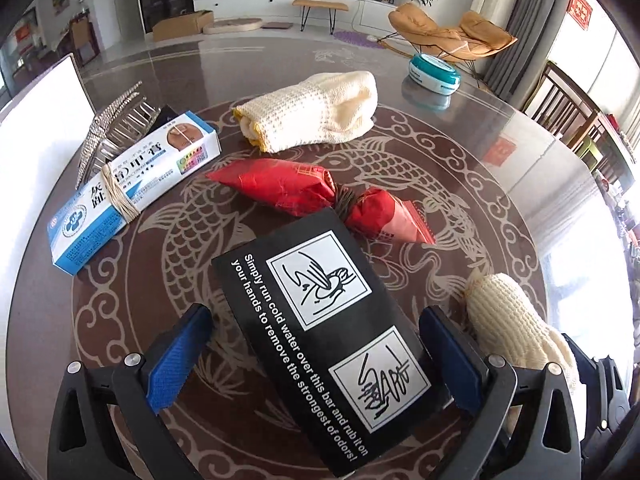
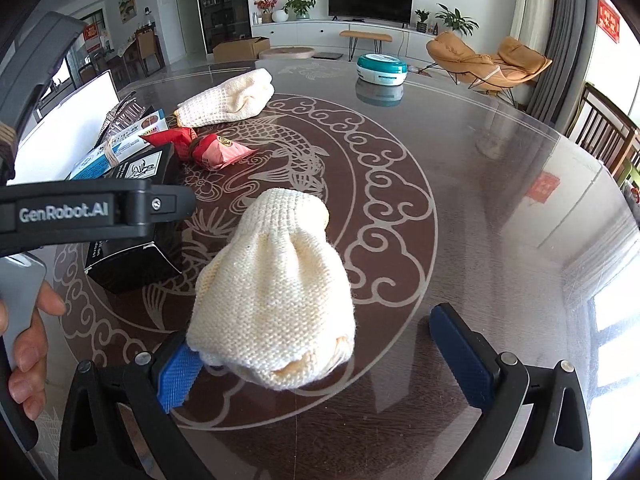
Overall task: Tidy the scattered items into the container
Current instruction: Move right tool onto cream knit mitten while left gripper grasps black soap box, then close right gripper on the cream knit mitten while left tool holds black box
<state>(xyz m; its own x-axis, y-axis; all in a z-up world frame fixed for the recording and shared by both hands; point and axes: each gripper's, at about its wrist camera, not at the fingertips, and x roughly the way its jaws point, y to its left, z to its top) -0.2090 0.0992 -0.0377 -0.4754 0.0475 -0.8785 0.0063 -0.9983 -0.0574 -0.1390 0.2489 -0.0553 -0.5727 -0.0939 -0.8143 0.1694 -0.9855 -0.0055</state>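
Note:
My left gripper [image 1: 316,344] is open, its blue pads on either side of a black box [image 1: 320,344] with white print that lies on the table. My right gripper [image 2: 320,356] is open around a rolled cream knit glove [image 2: 272,296]; the left pad touches it, the right pad stands apart. That glove shows in the left wrist view [image 1: 516,320]. Beyond lie a red wrapped packet [image 1: 312,196], a blue-white medicine box [image 1: 132,188] bound with a rubber band, a second cream knit roll [image 1: 316,112] and a metal comb-like clip [image 1: 116,128]. A white container [image 1: 40,120] stands at the left.
A teal and white round tub [image 1: 434,74] sits at the far side of the round glass-topped table [image 2: 480,200]. Wooden chairs [image 2: 608,132] stand at the right edge. The left gripper body [image 2: 80,212] crosses the right wrist view at left.

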